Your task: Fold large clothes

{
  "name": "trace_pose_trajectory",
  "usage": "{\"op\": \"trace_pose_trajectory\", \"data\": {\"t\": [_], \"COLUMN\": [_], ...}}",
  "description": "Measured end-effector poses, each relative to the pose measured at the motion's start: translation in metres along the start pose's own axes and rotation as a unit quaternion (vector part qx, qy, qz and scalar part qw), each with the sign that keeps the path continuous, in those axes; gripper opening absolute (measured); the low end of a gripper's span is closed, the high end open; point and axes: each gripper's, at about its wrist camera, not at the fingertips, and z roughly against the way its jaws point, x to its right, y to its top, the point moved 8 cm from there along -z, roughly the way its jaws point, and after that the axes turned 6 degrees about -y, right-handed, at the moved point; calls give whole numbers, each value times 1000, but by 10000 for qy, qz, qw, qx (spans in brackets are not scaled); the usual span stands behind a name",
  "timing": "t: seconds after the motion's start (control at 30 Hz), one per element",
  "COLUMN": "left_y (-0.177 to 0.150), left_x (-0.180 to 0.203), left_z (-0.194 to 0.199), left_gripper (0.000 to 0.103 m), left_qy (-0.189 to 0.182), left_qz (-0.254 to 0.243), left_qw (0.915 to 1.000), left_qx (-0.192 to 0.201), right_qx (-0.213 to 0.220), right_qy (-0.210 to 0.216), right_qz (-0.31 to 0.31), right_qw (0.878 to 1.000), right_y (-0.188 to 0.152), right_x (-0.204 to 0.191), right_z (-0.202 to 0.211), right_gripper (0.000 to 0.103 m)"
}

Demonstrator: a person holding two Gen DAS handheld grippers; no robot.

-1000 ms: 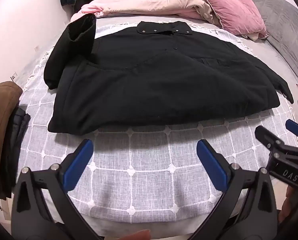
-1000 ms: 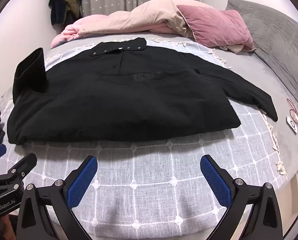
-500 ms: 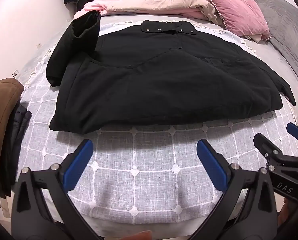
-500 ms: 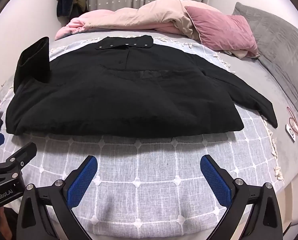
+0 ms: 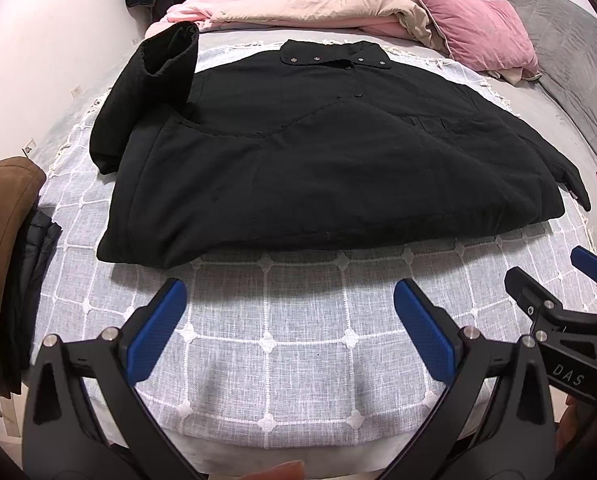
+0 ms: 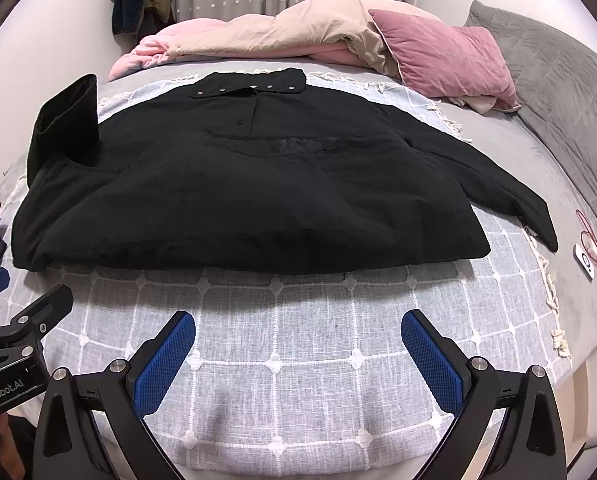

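Lying spread across the pale grey checked bedspread [image 5: 298, 344], collar toward the headboard and hem toward the cameras, is the large black padded snap-button coat [image 5: 322, 160], front side up. Its left sleeve [image 5: 154, 80] is standing up in a stiff loop with the cuff open, while the right sleeve [image 6: 510, 200] is trailing flat toward the bed's edge. The coat is looking thick, heavy and soft rather than slippery, and it will probably be holding bulky folds rather than creasing sharply; the hem corners and the sleeve cuffs are looking like the safest places to pinch, since the quilted body is too thick for a bite.

The left tool [image 5: 290, 320] is hovering short of the hem with its blue pads spread wide and gripping nothing, and the right tool [image 6: 298, 352] is hanging likewise, spread and empty, just beside it.

Lettering is showing on the tool bodies: "DAS" in the left wrist view and "GenRobot.AI" in the right wrist view.

Farther out, a pink and beige duvet [image 6: 266, 36] and a dusty pink pillow [image 6: 442, 52] are sitting at the head of the bed, and brown and dark folded garments [image 5: 2, 264] are stacked at the left.
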Motion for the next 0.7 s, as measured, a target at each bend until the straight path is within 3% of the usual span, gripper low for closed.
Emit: {"op": "trace_pose_trajectory", "data": {"t": [0.7], "left_y": [0], "left_x": [1], "left_z": [-2], "left_gripper": [103], "left_qy": [30], "left_qz": [-20], "left_qw": [10000], "left_qx": [3], "right_qx": [-20], "right_qy": [66], "right_qz": [-25], "right_qw": [10000], "right_y": [-2], "right_x": [-1], "right_z": [-1], "right_gripper": [103]}}
